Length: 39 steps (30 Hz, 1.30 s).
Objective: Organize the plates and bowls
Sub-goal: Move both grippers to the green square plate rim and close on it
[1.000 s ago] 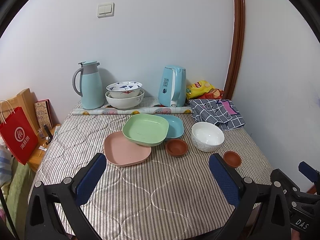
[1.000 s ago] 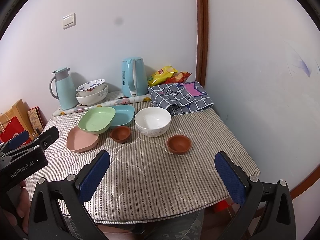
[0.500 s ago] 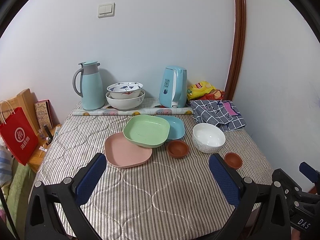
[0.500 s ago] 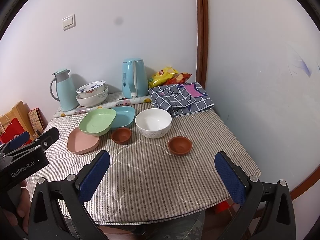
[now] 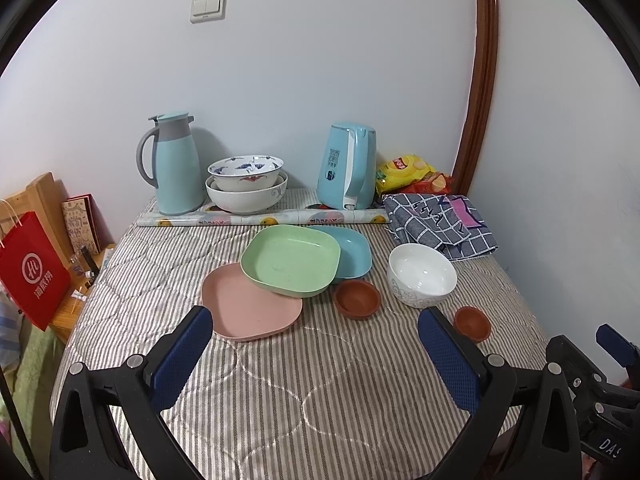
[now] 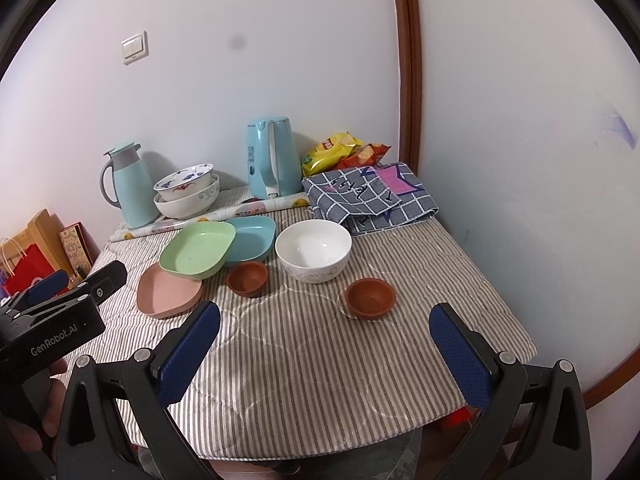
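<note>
Dishes clustered mid-table on striped quilted cloth (image 5: 280, 392): square green plastic plate (image 5: 291, 260) tilted, resting on square pink plastic plate (image 5: 250, 306) in front and overlapping square blue plastic plate (image 5: 354, 251) behind. Small brown clay bowl (image 5: 357, 299) just beside green plate's near right corner; round white ceramic bowl (image 5: 422, 274) near it to the right, apart; second small brown clay bowl (image 6: 370, 297) nearer the table's front, in front of the white bowl. Two stacked patterned ceramic bowls (image 5: 246, 188) at the back by the wall, between teal thermos jug (image 5: 172, 168) and light blue electric kettle (image 5: 348, 172). Rolled patterned sheet (image 5: 260, 221) lies across the table in front of them. Folded checked cloth (image 6: 368, 196) at back right, yellow snack bag (image 6: 332, 150) behind it. Red paper bag (image 5: 32, 268) off the table's left edge. Left gripper (image 5: 316, 354) low over the near edge, jaws spread wide, nothing between. Right gripper (image 6: 326, 346) likewise spread, holding nothing, near brown bowl ahead
</note>
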Motion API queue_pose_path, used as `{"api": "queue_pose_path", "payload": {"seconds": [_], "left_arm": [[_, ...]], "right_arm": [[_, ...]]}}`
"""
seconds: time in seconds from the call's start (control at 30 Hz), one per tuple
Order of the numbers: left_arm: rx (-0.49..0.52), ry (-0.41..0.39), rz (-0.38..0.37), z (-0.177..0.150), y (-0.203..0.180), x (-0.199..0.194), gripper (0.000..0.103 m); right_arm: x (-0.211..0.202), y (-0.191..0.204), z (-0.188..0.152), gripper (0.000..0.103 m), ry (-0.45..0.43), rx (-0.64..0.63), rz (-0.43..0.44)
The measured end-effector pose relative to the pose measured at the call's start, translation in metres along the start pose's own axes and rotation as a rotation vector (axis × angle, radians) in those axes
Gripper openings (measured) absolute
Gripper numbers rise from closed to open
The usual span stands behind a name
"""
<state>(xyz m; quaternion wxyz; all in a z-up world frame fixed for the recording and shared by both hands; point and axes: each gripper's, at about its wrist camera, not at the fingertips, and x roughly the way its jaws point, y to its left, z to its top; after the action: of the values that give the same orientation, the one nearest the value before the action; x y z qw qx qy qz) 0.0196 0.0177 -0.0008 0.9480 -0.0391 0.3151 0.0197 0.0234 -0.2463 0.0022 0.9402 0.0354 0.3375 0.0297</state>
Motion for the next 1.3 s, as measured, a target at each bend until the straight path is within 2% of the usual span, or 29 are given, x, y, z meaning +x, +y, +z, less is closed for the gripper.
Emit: {"api": "queue_pose_path", "payload": {"seconds": [0.3,0.67,0.87,1.0,1.3], "left_arm": [[-0.022,0.071,0.006,0.008,0.01,0.041,0.103],[-0.048,0.101,0.034,0.026,0.037,0.085,0.101],[-0.05,0.124,0.035,0.039,0.052,0.114,0.093],[-0.034,0.149,0.045,0.046,0.057,0.134,0.083],[-0.034,0.182,0.031,0.056,0.073,0.17,0.08]], "right_arm": [[0.031,0.004,0.008,0.103,0.031,0.013,0.024],[0.082,0.022,0.023,0.1,0.099,0.012,0.064],[0.113,0.042,0.035,0.093,0.138,0.001,0.09],[0.135,0.061,0.043,0.085,0.162,-0.021,0.116],[0.175,0.088,0.056,0.073,0.203,-0.028,0.147]]}}
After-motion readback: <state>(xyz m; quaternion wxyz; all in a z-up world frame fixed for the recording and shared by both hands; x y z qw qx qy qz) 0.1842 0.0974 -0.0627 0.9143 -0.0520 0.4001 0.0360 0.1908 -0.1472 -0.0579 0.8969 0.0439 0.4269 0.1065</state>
